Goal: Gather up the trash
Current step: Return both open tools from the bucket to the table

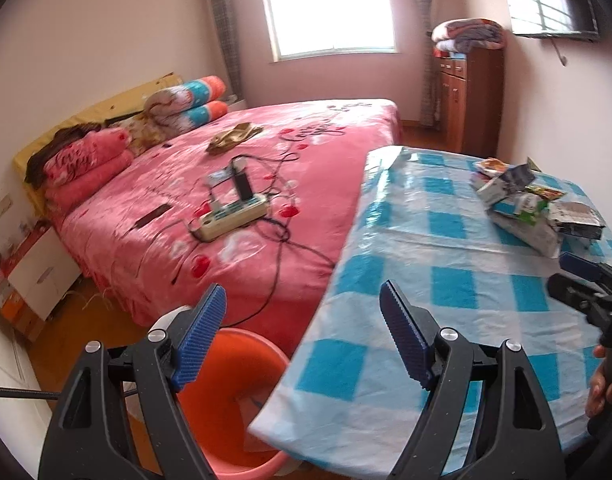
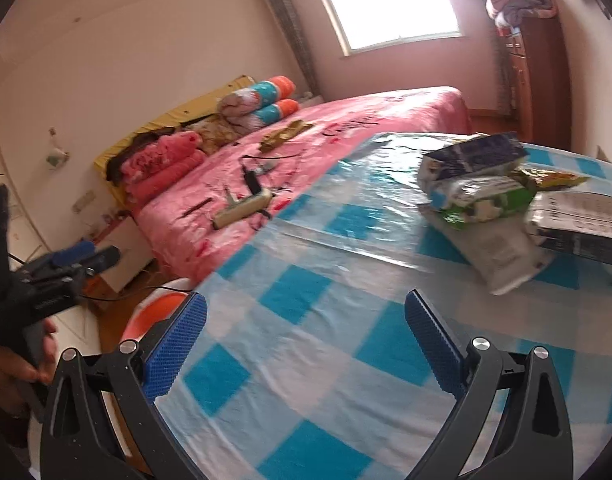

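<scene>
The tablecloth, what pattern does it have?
The tablecloth has a blue and white check pattern, best seen in the right wrist view.

Bedroom lit by daylight

A bright window (image 1: 332, 8) is set in the far wall, a pink-covered bed (image 1: 233, 184) is placed at left, a wooden cabinet (image 1: 468, 100) stands far right, and a blue-checked surface (image 1: 446, 264) is seen near right.

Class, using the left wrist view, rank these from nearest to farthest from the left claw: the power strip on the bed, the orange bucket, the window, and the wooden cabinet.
1. Orange bucket: on the floor just below the left claw.
2. Power strip: mid-bed, ahead and left.
3. Wooden cabinet: against the right wall, beyond the bed.
4. Window: in the far wall.
</scene>
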Demonstrator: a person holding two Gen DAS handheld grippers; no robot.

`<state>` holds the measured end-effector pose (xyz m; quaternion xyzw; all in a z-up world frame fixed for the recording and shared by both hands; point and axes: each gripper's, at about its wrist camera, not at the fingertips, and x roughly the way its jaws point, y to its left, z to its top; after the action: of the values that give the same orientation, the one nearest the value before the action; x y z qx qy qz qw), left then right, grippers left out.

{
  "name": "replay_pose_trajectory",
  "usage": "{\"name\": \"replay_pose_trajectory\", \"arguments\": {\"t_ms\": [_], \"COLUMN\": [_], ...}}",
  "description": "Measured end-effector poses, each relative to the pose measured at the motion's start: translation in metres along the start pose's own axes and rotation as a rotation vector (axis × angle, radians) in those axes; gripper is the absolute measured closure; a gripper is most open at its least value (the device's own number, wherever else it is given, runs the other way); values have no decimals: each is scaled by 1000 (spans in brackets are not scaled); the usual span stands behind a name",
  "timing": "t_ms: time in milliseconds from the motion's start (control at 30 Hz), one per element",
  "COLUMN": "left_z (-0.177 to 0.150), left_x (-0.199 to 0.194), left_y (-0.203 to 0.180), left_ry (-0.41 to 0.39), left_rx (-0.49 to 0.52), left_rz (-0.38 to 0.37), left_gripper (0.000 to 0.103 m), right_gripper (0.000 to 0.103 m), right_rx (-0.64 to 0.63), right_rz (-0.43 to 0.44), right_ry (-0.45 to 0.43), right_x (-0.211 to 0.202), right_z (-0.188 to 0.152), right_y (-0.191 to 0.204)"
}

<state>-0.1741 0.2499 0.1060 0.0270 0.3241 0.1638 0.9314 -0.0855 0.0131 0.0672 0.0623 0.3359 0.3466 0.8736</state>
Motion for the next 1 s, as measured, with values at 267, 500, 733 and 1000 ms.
{"name": "replay_pose_trajectory", "arguments": {"t_ms": [267,500,733,1000], "left_z": [18,40,80,147], "left_x": [-6,-3,24,94], "left_y": [-40,-83,-126,-201], "left_ry": [-29,-40,16,107], "left_rx": [78,140,113,69], "left_rz": [-39,-104,-243,-299], "left_gripper": [23,23,23,24], "right_gripper": [5,5,5,5], "right_rx": [61,95,202,273], "right_rz": [-40,-100,-108,-136], "right_ry": [-12,-34,-43,-97], "right_x": [-11,-25,-37,-60], "right_z": [-1,-1,-1,0], "right_y": [-36,-65,-107,-144]}}
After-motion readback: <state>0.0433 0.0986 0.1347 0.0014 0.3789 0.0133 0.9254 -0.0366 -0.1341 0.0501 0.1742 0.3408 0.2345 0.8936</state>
